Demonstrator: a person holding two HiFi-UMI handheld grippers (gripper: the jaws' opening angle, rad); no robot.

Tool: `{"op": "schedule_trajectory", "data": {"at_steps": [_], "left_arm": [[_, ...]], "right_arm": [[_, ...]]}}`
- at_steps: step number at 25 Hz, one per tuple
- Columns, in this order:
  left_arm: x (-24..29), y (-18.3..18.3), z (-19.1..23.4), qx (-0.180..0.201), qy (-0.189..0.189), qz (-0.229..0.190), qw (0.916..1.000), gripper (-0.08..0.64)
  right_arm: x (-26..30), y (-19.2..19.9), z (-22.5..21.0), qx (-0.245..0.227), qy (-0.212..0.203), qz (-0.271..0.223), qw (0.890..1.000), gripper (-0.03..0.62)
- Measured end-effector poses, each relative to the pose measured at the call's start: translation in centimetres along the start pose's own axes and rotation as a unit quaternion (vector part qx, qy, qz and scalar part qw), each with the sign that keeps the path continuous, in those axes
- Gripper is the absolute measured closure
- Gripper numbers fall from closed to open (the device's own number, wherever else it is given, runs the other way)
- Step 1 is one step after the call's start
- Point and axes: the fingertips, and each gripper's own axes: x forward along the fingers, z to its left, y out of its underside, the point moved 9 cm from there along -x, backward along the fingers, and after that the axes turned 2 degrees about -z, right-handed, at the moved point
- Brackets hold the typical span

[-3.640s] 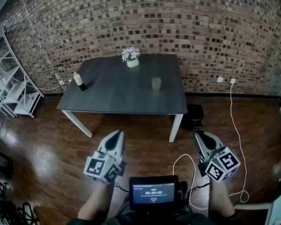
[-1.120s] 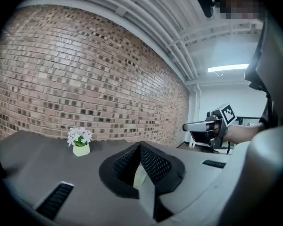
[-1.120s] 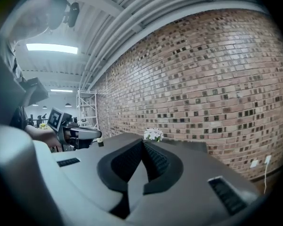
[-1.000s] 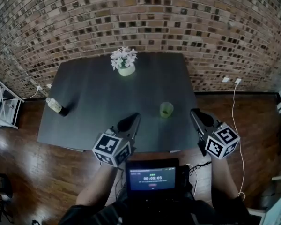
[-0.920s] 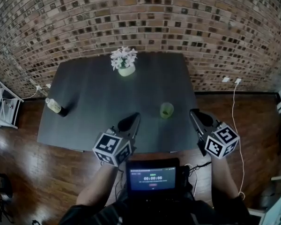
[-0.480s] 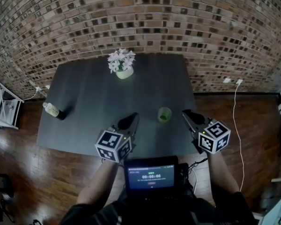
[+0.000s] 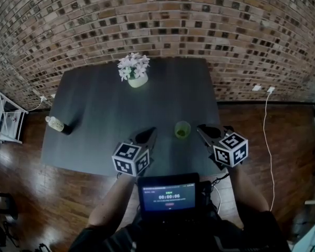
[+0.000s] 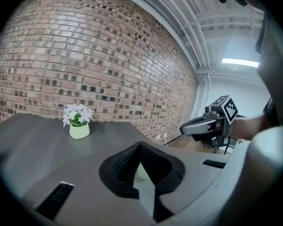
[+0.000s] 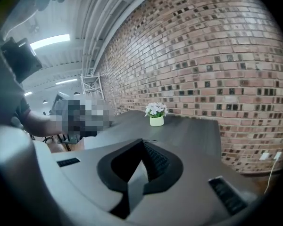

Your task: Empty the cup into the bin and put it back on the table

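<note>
A pale green cup (image 7: pixel 182 129) stands upright on the dark grey table (image 7: pixel 105 104), near its front right part. My right gripper (image 7: pixel 202 129) is shut and empty, its tip just right of the cup and apart from it. Left of the cup, my left gripper (image 7: pixel 148 134) hovers over the table's front edge, also shut and empty. In the left gripper view the cup (image 8: pixel 142 172) shows through the notch of the closed left gripper (image 8: pixel 140 146), with the right gripper (image 8: pixel 205 125) off to the right. The right gripper view shows the right gripper (image 9: pixel 142 142) closed; the cup is hidden there.
A white-flowered plant in a green pot (image 7: pixel 134 72) stands at the table's far edge, and a bottle (image 7: pixel 58 124) at its left side. A brick wall (image 7: pixel 157 20) runs behind. A screen (image 7: pixel 169 196) sits at my chest. White shelving (image 7: pixel 2 122) stands at the left, and a cable (image 7: pixel 266 140) lies at the right.
Both grippers have come forward and sunk toward the tabletop. The right one has drawn in leftward, close beside the cup. The cup has not moved.
</note>
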Motion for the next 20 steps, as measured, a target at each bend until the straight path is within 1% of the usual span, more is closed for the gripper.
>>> {"op": "schedule_trajectory", "data": {"at_steps": [5, 10, 14, 16, 19, 20], "left_arm": [[1.8, 2.3, 0.7, -0.007, -0.005, 0.023, 0.9997, 0.568], [3.7, 4.3, 0.7, -0.012, -0.003, 0.042, 0.999, 0.568], [4.3, 5.4, 0.7, -0.008, 0.004, 0.044, 0.999, 0.568], [4.6, 6.1, 1.0, -0.005, 0.001, 0.042, 0.9991, 0.568], [4.6, 7.2, 1.6, -0.021, -0.017, 0.037, 0.999, 0.568], [4.6, 7.5, 1.8, -0.028, -0.024, 0.038, 0.9986, 0.568]], "right_arm": [[1.8, 2.1, -1.1, -0.006, 0.005, 0.045, 0.999, 0.591], [3.1, 3.9, -2.1, -0.002, -0.011, 0.064, 0.998, 0.591], [4.3, 5.3, -2.4, -0.02, -0.015, 0.084, 0.996, 0.589], [4.9, 5.9, -2.7, -0.024, -0.018, 0.084, 0.996, 0.532], [5.4, 6.9, -3.1, -0.013, -0.029, 0.079, 0.996, 0.483], [5.6, 7.2, -3.2, -0.011, -0.034, 0.081, 0.996, 0.439]]}}
